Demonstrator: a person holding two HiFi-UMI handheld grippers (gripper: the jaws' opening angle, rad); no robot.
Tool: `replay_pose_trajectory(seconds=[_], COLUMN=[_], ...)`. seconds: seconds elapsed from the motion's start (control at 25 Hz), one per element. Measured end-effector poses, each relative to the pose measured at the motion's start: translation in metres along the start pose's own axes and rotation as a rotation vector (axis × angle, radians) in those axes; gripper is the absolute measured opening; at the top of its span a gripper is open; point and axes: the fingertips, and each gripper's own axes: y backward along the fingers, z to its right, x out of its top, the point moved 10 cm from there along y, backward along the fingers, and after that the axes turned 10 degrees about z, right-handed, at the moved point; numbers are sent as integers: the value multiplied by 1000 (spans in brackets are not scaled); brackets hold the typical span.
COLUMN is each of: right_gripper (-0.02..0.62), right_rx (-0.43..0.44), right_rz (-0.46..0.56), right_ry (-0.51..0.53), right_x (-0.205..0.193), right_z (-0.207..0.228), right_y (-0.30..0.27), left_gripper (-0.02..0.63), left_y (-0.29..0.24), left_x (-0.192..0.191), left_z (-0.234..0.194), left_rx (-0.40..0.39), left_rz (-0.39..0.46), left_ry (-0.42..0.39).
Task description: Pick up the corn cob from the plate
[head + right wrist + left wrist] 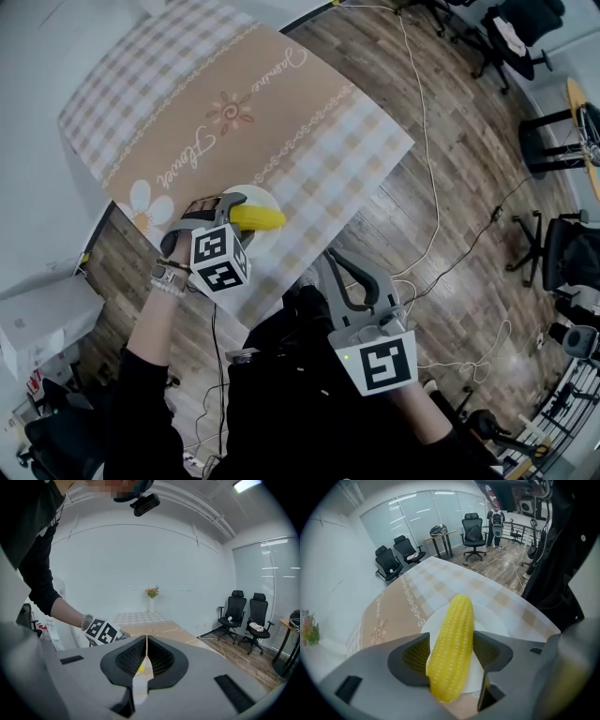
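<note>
One corn cob (458, 616) lies on the single white plate (497, 620) on a checked tablecloth (281, 103). The left gripper (451, 638) stands over it, jaws spread either side of the cob; whether the pads touch it is hard to judge. The right gripper (147, 656), jaws pressed together and empty, hangs off the table.

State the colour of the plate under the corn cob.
White. The plate shows best in the left gripper view, beneath the yellow corn cob.
</note>
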Motion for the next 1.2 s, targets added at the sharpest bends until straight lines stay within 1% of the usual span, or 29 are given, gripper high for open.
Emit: replay_pose_trajectory(seconds=[0.12,0.44,0.6,0.68,0.76,0.88,1.08,1.2], right_gripper=[44,44,44,44,44,44,44,44], right_rx=[1,10,10,9,10,9,14,15], right_rz=[-4,-11,-23,-23,-23,-26,-22,-20], right_ry=[-5,-17,-21,-22,-24,-29,-26,-25], right_x=[-2,-5,-7,-8,-8,-9,-9,-9], right_z=[0,-5,-6,-6,-6,-6,-7,-8], right_y=[1,1,3,3,4,6,7,8], left_gripper=[281,281,279,281,279,275,272,270], left_y=[-1,-9,-13,-13,-13,-12,-6,-3], left_x=[1,6,2,3,3,3,7,5], left_z=[-1,-6,-6,-6,-6,-5,-4,-5], left_rx=[-20,-127,-160,-164,-151,-114,-69,-61], left_rz=[1,-32,-59,-56,-64,-85,-55,-45], left_ry=[-12,-121,-189,-201,-176,-79,12,92])
